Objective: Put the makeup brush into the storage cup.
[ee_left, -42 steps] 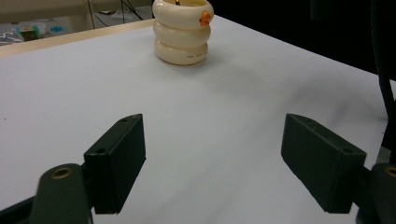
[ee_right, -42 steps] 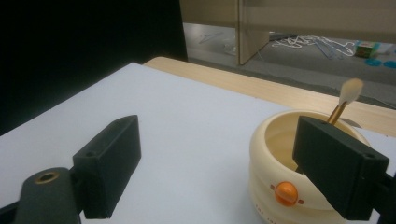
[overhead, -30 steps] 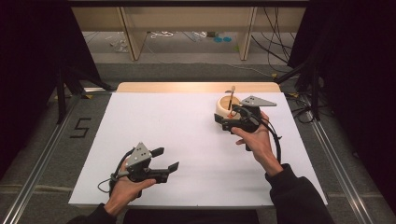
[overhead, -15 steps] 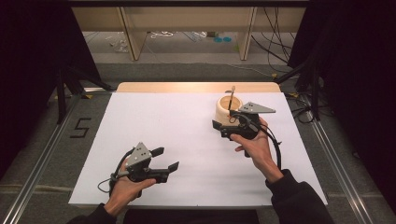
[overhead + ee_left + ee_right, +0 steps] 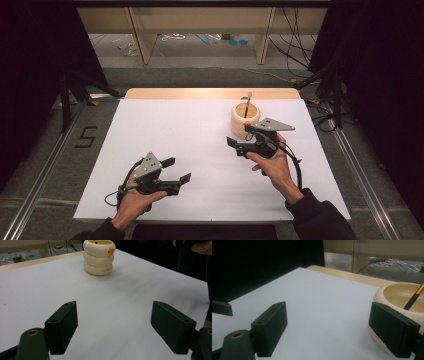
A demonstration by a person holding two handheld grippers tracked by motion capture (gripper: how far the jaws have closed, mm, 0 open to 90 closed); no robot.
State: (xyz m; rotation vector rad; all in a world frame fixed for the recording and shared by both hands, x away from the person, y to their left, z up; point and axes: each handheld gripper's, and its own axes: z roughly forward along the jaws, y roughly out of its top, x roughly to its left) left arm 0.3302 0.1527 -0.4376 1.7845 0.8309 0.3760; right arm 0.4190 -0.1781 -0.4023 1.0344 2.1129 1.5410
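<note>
Your right gripper (image 5: 241,136) has drawn back from the ribbed cream pot (image 5: 245,115) holding a stick (image 5: 248,102), jaws wide, empty. Your left gripper (image 5: 176,170), well short of the pot, stays gaping, empty.

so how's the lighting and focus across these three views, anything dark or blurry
High view: the white tabletop is evenly lit, its surroundings fall into black. Left gripper view: the cream ribbed ceramic holder is fairly sharp and casts a soft shadow; the near black jaws look softer. Right gripper view: dimmer and bluish overall, the upper left corner black, the holder's rim slightly soft.
</note>
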